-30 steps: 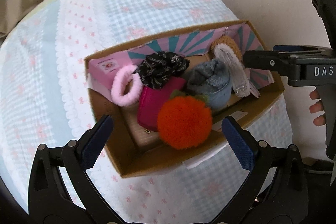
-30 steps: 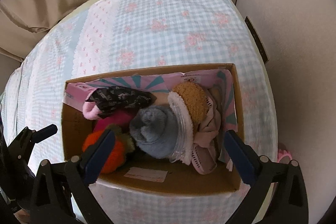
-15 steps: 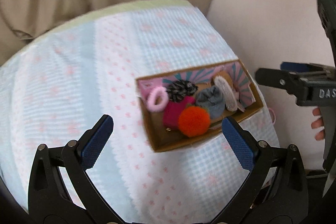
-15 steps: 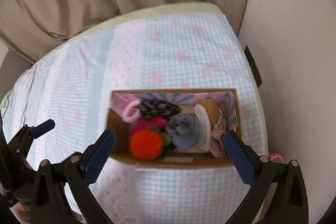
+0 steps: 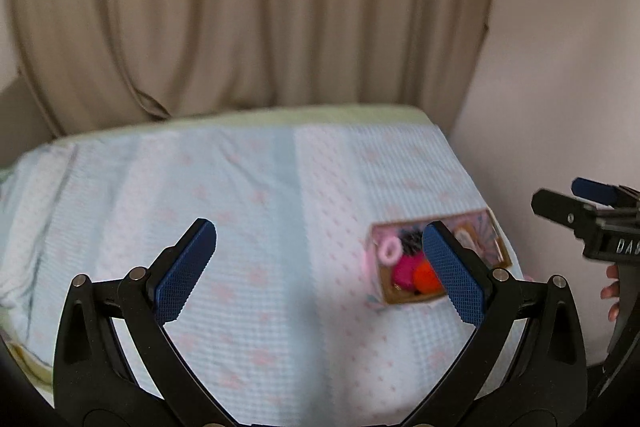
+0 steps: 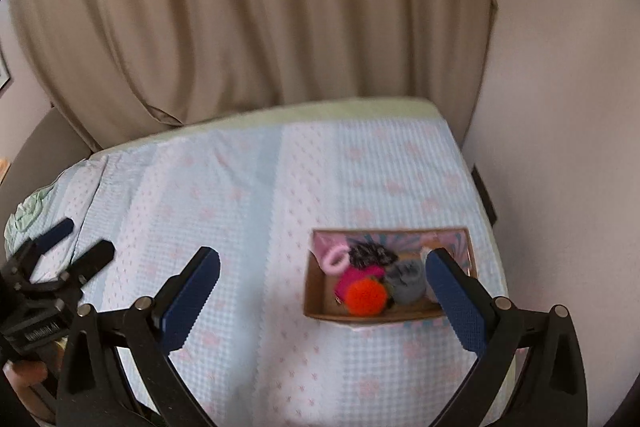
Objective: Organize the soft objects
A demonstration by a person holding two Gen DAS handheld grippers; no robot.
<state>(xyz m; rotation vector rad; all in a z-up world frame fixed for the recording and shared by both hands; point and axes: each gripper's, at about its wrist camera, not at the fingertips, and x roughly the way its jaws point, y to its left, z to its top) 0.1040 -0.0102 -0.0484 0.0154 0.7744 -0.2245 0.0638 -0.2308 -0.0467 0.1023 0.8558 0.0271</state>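
A: How are the fingers on the left gripper [image 5: 320, 273] set?

B: Spread wide, with nothing between the blue pads [image 5: 185, 271] and nothing touching them. The right gripper [image 6: 322, 297] is just as wide and also holds nothing.

A: Where are the soft objects?

B: All in the cardboard box [image 6: 314, 297] on the bed [image 6: 248, 195], at about 3 o'clock in the right wrist view, near the bed's right edge by the wall [image 6: 560, 131]. Inside it are a pink scrunchie [image 6: 335, 259] at 10 o'clock, a black patterned scrunchie [image 6: 370, 254] beside it, a magenta piece [image 6: 358, 274], an orange pom-pom [image 6: 366, 297] at the near side and a grey bundle [image 6: 406, 283] to its right. The right finger hides the box's far right end.

A: Any room to move?

B: The checked bedspread to the left of the box is bare across to 9 o'clock. The curtain [image 6: 256, 27] hangs along the far edge at 12 o'clock.
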